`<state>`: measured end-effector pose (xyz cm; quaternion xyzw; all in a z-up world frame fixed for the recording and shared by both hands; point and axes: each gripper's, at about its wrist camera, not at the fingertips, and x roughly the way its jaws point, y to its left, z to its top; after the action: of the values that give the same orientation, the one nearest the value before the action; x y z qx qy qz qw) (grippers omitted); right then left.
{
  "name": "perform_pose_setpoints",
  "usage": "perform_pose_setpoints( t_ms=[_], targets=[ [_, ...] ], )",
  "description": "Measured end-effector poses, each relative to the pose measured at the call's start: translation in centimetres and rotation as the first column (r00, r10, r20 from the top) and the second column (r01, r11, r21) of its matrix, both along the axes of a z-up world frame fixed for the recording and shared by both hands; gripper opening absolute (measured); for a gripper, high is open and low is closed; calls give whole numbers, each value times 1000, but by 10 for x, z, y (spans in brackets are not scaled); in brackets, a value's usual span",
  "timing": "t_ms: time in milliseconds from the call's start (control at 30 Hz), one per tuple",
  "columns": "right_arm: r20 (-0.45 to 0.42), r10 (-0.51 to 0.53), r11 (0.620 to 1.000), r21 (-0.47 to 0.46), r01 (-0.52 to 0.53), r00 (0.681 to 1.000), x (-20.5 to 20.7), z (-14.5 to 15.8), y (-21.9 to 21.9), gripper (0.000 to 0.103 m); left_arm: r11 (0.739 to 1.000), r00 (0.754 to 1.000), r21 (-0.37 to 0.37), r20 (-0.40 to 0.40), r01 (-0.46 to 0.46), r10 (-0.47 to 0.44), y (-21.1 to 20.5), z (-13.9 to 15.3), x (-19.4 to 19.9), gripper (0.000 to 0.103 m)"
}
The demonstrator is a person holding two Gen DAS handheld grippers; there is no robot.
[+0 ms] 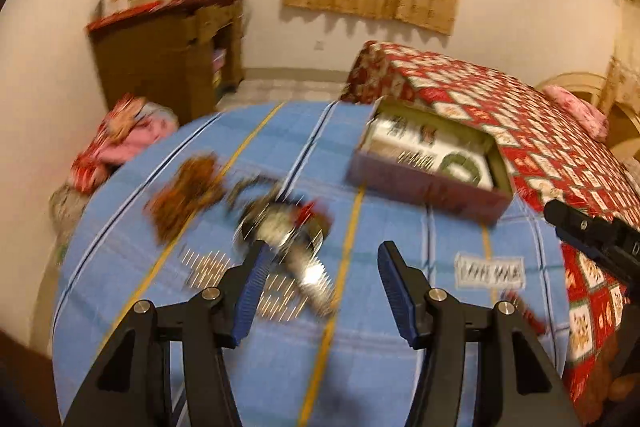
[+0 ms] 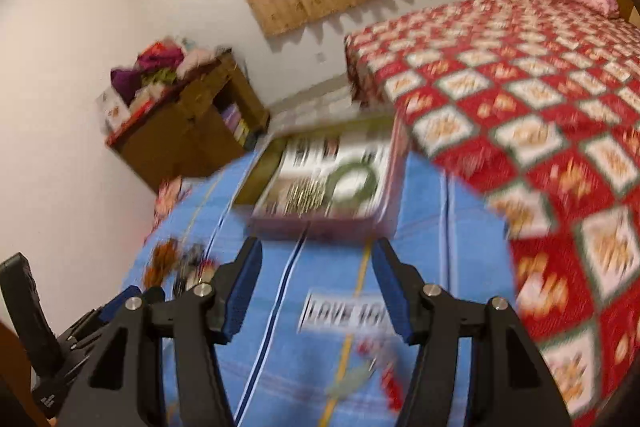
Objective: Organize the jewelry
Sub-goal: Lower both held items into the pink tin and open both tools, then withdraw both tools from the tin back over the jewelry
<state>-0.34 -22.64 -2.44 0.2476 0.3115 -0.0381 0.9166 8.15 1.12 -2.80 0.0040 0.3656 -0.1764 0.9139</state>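
Observation:
Both views are blurred by motion. My left gripper (image 1: 322, 261) is open above a blue striped cloth (image 1: 380, 367), and no pad presses on anything. A heap of silver and red jewelry (image 1: 292, 231) lies on the cloth just past its left finger. A brown beaded piece (image 1: 188, 195) sits further left. An open jewelry box (image 1: 428, 167) with a green ring-shaped item stands at the back right. My right gripper (image 2: 318, 259) is also open and empty, pointing toward the jewelry box (image 2: 324, 183). Red and green jewelry (image 2: 372, 367) lies below it on the cloth.
A bed with a red checked cover (image 2: 520, 131) runs along the right. A wooden cabinet (image 1: 168, 51) piled with clothes stands by the back wall. A printed label (image 2: 344, 311) is on the cloth. The other gripper (image 1: 592, 235) shows at the right edge of the left wrist view.

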Motion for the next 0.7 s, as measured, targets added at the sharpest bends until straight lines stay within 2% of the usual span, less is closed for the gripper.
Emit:
perform_pose_setpoints(
  t_ms=[233,333,500,700],
  targets=[
    [-19,130,991,-42,-131,991,-15,-11,52,60,993,994,38,-5,-112,113,45,-20,-29,57],
    [-18,170,984,-52,-171,985,-17,-13,67,53,990,990,28,-9,-141,141,58,-25,-36,57],
    [-28,192,979,-56,-194,981,-19,-17,76,47,985,985,20,-2,-174,174,72,-30,-38,57],
    [-42,213,976,-41,-214,976,-20,-23,83,46,980,980,3,-11,-200,200,84,-34,-39,57]
  ],
)
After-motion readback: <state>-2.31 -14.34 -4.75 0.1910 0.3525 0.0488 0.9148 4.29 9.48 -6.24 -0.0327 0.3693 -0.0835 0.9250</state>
